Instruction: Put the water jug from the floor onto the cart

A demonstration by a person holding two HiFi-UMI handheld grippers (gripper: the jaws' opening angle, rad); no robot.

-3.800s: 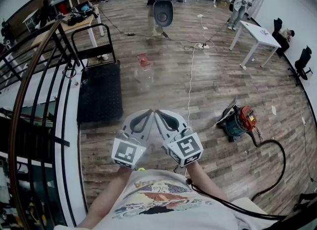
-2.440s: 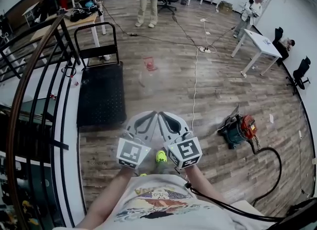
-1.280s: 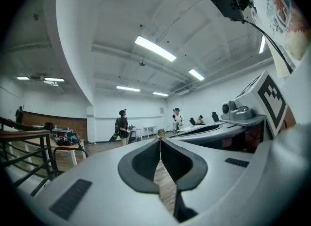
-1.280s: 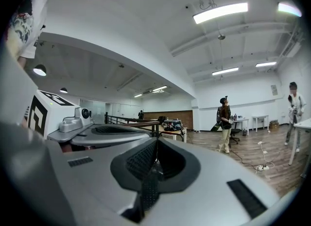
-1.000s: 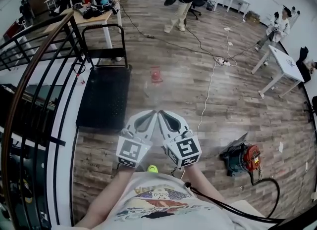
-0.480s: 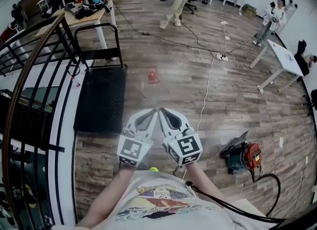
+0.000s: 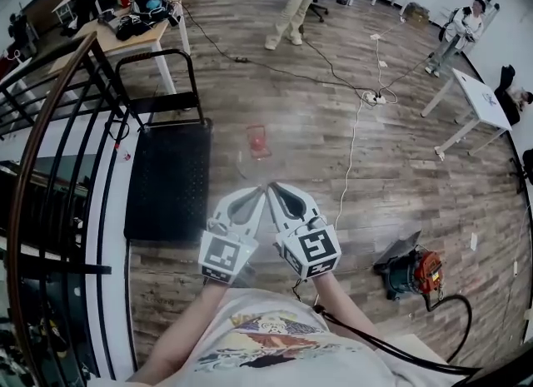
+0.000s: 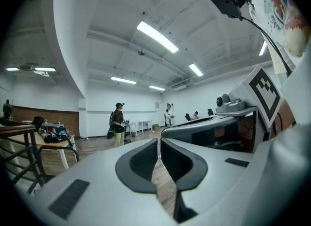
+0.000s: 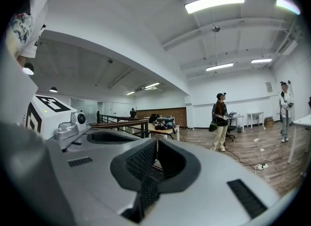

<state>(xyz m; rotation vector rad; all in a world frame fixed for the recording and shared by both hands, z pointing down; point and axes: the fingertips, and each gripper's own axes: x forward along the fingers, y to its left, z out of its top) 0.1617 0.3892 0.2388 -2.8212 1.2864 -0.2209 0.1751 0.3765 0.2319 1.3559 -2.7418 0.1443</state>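
Jug (image 7: 257,142) stood on the floor at the cart's (image 7: 166,179) three o'clock, twelve o'clock of the closed, empty left tool (image 7: 247,200) and right tool (image 7: 286,199); probably heavy, rigid and slick, best gripped at its neck.

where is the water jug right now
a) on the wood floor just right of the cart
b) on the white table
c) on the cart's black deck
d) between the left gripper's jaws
a: in the head view the water jug stands on the wood floor, beside the cart and off its deck.
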